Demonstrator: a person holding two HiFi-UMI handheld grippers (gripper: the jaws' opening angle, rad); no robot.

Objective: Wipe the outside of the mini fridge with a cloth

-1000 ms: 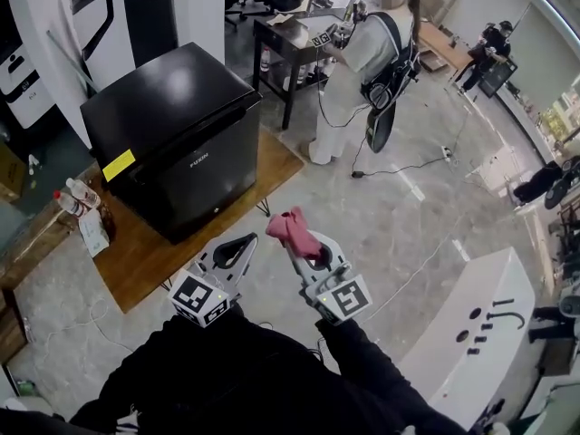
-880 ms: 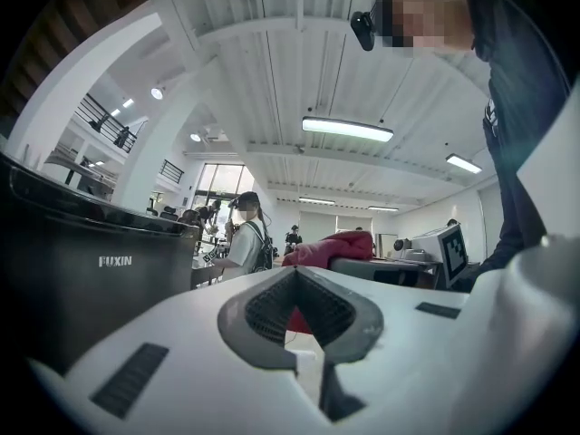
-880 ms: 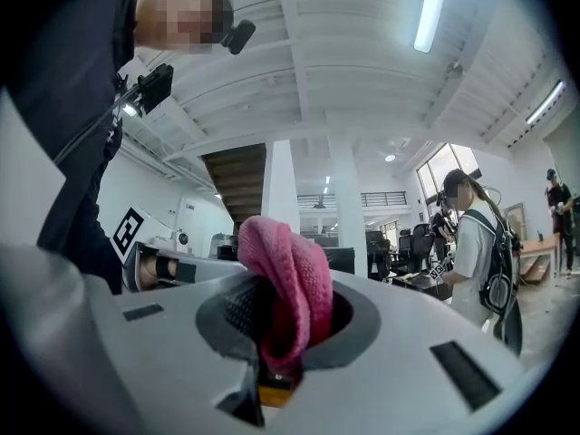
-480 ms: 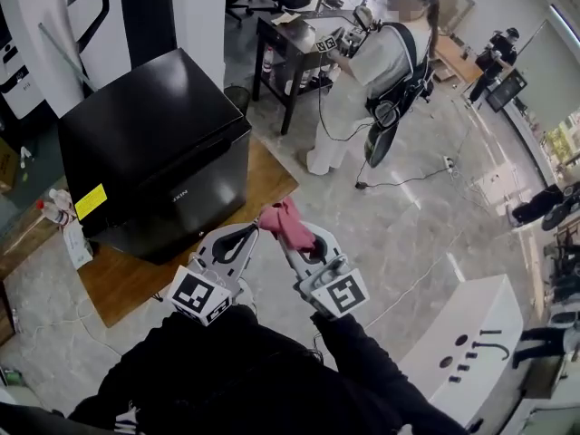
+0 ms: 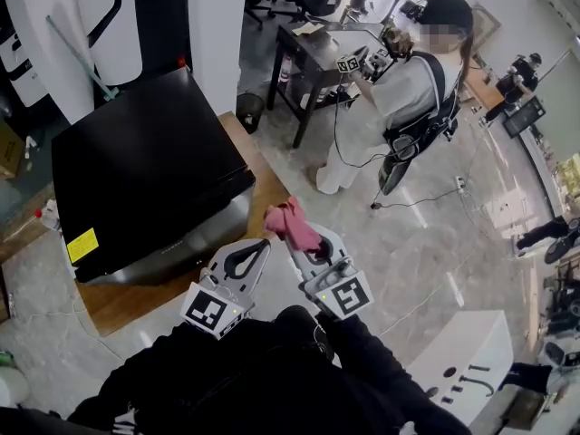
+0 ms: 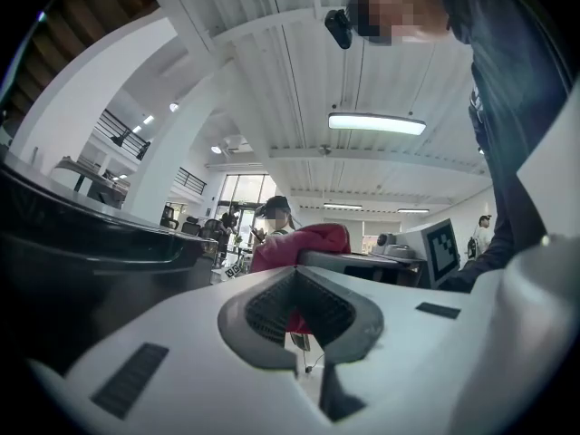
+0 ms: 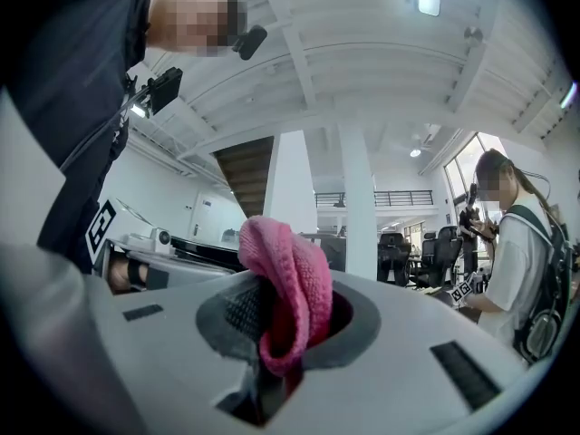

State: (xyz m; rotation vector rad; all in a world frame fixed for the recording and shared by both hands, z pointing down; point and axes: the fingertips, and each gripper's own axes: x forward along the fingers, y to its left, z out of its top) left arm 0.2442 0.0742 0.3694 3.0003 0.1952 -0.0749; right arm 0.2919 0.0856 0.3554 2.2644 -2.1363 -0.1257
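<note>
The black mini fridge [image 5: 136, 170] stands at the left on a low wooden platform [image 5: 265, 172], with a yellow sticker on its top front corner. My right gripper [image 5: 299, 236] is shut on a bunched pink cloth [image 5: 290, 223] and is held in the air just off the fridge's near right corner. The cloth [image 7: 285, 279] bulges out between the jaws of the right gripper [image 7: 281, 311]. My left gripper [image 5: 261, 245] is beside it, shut with nothing in it. In the left gripper view the fridge [image 6: 82, 252] is a dark mass to the left of the left gripper [image 6: 297, 284], and the cloth [image 6: 304, 243] shows beyond it.
A person in a white top [image 5: 408, 89] works at a dark desk [image 5: 313, 48] behind the fridge. A white pillar [image 5: 213, 25] rises at the fridge's back. A cable [image 5: 426, 198] trails over the marble floor. A white counter [image 5: 458, 356] stands at lower right.
The view has closed in on the fridge, which now lies nearer both grippers. The right gripper still holds the pink cloth, and the left stays shut beside it.
</note>
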